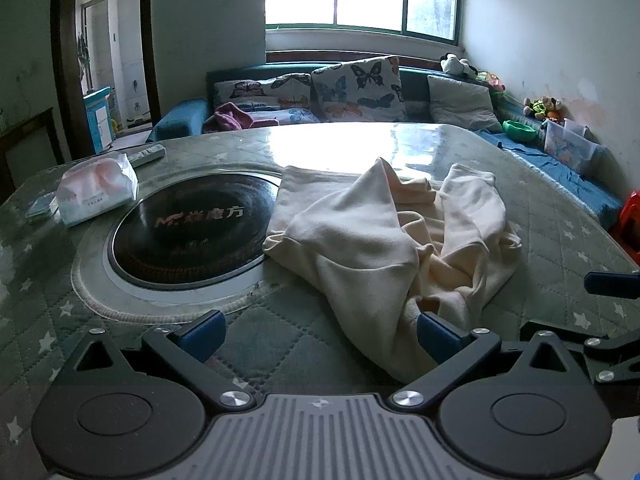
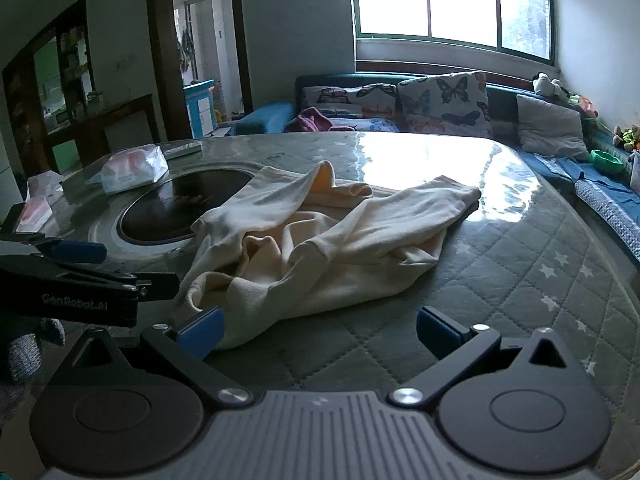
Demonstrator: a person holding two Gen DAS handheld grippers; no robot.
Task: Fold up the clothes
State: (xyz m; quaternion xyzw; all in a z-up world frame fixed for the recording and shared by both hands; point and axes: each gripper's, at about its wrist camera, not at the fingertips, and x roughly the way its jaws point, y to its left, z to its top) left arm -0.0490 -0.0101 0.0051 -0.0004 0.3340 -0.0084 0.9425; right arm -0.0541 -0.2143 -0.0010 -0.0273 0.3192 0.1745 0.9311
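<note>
Left gripper [image 1: 320, 332] jaws spread, right pad at cream garment [image 1: 384, 232] hem | right gripper [image 2: 320, 330] spread, left pad touching cloth | garment crumpled on quilted table [image 2: 520, 280]

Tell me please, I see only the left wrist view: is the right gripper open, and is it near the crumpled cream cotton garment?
Observer: The right gripper is open. One blue pad sits at the near edge of the crumpled cream cotton garment, and the other is over the bare quilted green table cover.
Operator: Thank you. Is there something further left of the white plastic tissue pack that my view does not show?
Observer: Yes. Past the white plastic tissue pack, a second soft white pack with pink print lies at the far left. I cannot tell if it rests on the table.
</note>
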